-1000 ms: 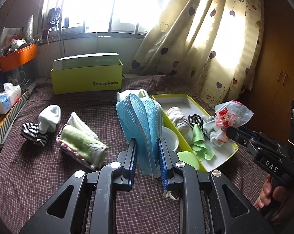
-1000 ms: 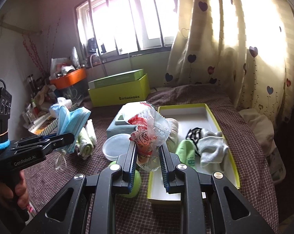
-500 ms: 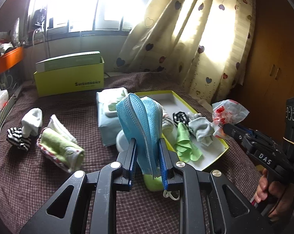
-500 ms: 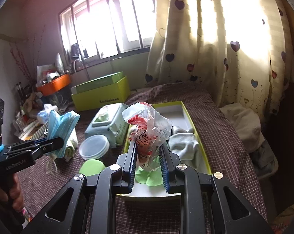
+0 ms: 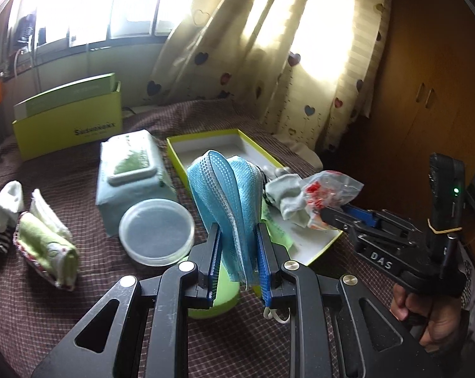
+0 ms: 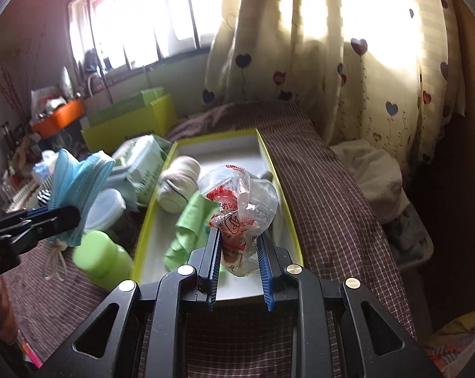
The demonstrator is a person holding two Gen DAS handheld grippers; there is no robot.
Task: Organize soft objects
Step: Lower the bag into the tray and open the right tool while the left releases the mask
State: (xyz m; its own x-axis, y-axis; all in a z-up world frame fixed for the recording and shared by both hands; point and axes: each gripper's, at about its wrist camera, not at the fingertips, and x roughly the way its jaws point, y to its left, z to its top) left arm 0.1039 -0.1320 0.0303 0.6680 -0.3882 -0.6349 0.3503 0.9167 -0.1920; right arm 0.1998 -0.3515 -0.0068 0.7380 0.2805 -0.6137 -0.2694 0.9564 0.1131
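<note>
Blue face masks (image 5: 229,201) stand bunched btwn the left gripper (image 5: 237,252) pads, clamped, held over the checked bed cover (image 5: 64,308) just beside the near left edge of the yellow-green tray (image 5: 324,249), above a green cup (image 5: 218,296). Right gripper (image 6: 239,252) is held level over the tray's near end w/ a crinkly clear plastic bag (image 6: 242,208) pinched in its jaws. Tray already holds a rolled sock (image 6: 176,186) & green cloth (image 6: 190,226); wipes pack (image 5: 130,179) sits by its left side.
</note>
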